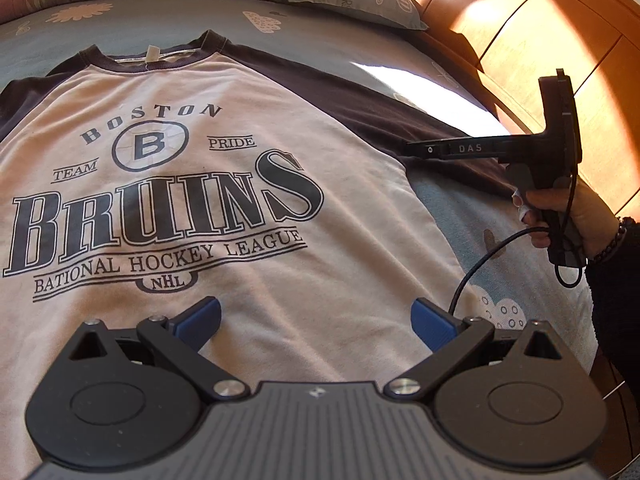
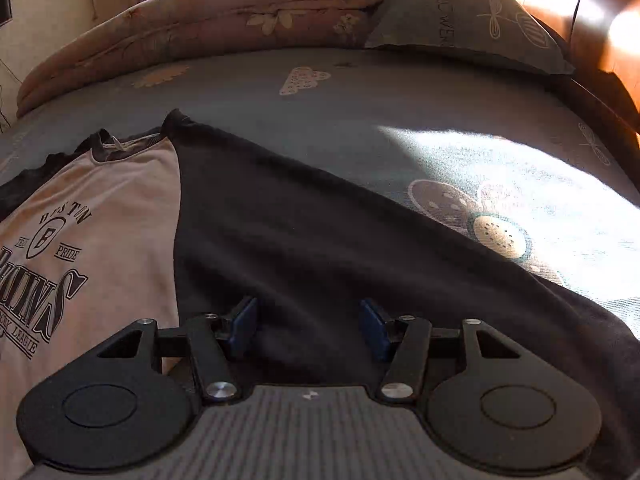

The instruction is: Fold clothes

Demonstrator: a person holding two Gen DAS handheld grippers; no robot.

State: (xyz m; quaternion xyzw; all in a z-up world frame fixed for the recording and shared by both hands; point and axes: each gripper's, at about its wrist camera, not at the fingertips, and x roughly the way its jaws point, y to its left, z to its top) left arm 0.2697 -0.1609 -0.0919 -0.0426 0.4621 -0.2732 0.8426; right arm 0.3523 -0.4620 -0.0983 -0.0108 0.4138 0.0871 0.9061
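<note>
A white Boston Bruins shirt with dark navy sleeves lies flat, print up, on the bed. My left gripper hovers open and empty over the shirt's lower front. My right gripper is open over the shirt's dark right sleeve, jaws apart with nothing between them. In the left wrist view the right gripper shows from the side, held by a hand, its tip at the dark sleeve. The shirt's white body also shows in the right wrist view.
The bed has a grey-blue patterned sheet. A folded floral quilt and a pillow lie at the far end. A wooden headboard runs along the right. A black cable hangs from the right gripper.
</note>
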